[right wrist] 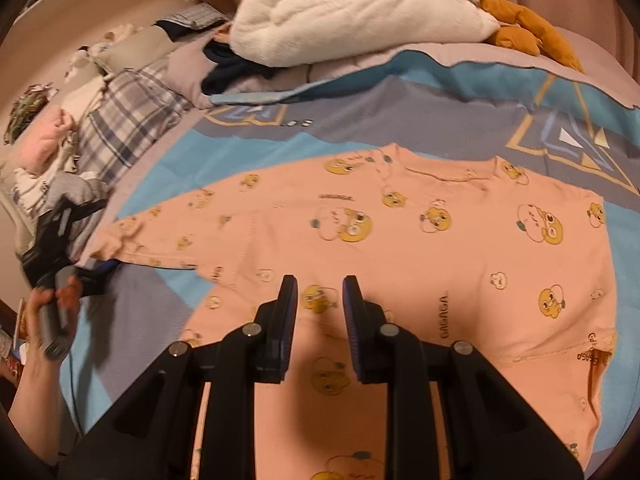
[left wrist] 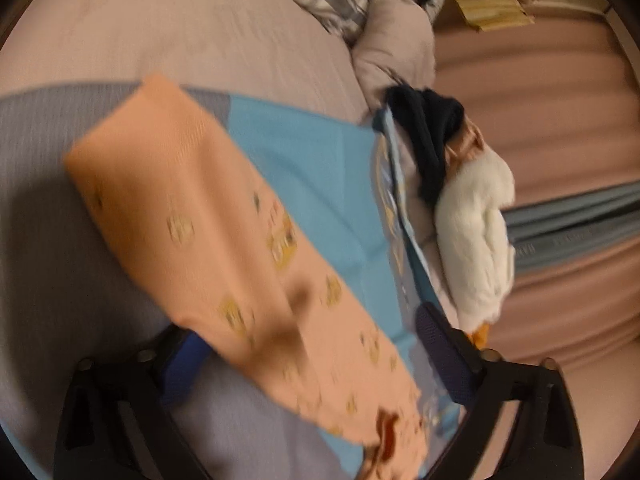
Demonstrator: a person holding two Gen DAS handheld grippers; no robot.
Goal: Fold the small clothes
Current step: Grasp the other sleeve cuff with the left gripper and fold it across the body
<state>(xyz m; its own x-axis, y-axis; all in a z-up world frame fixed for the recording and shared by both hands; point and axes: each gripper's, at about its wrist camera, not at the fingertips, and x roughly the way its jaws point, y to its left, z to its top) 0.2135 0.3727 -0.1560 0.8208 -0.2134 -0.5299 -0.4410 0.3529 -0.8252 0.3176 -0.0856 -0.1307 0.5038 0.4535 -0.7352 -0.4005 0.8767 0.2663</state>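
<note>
Evidently, our wide-parted left gripper (left wrist: 316, 344) straddles one sleeve of the peach cartoon-print cotton top (right wrist: 400, 240), unfolded beneath our narrowly parted, empty right gripper (right wrist: 320, 292).

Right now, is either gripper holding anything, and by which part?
The left gripper seems to hold the peach cartoon-print shirt by its sleeve cuff, though blurred. The right gripper holds nothing.

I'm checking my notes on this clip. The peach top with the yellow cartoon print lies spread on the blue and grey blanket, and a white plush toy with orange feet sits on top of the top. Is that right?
Not quite. The white plush toy lies beyond the peach top, apart from it, at the far edge of the blanket, beside dark clothes. The right wrist view shows this. The rest stands.
</note>
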